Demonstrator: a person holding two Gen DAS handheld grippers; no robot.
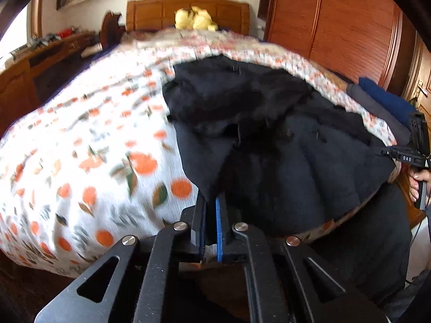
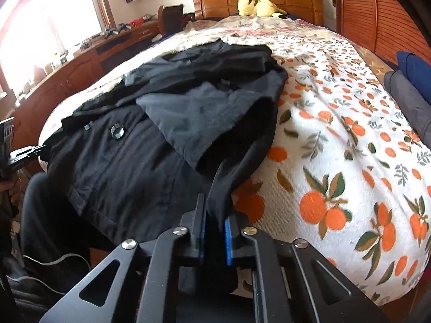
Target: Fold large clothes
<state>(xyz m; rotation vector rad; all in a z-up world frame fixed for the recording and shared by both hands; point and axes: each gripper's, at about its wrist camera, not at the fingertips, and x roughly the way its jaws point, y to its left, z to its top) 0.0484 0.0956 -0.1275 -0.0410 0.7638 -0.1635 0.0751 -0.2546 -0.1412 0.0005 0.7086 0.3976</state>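
A large black coat (image 1: 269,134) lies crumpled on the near end of a bed, also in the right wrist view (image 2: 172,113). My left gripper (image 1: 211,202) is shut on a corner of the coat's hem at its left side. My right gripper (image 2: 215,210) is shut on a thick fold of the coat at its right side. A sleeve lies folded across the coat's body. The right gripper's body and the hand on it show at the right edge of the left wrist view (image 1: 417,145). The left gripper's body shows at the left edge of the right wrist view (image 2: 10,148).
The bedspread (image 2: 336,161) is white with an orange-fruit print. Folded dark blue and grey clothes (image 2: 409,80) lie at the bed's right edge. A yellow plush toy (image 2: 256,5) sits by the wooden headboard. A wooden desk (image 2: 80,62) runs along the left, a wardrobe (image 1: 336,21) along the right.
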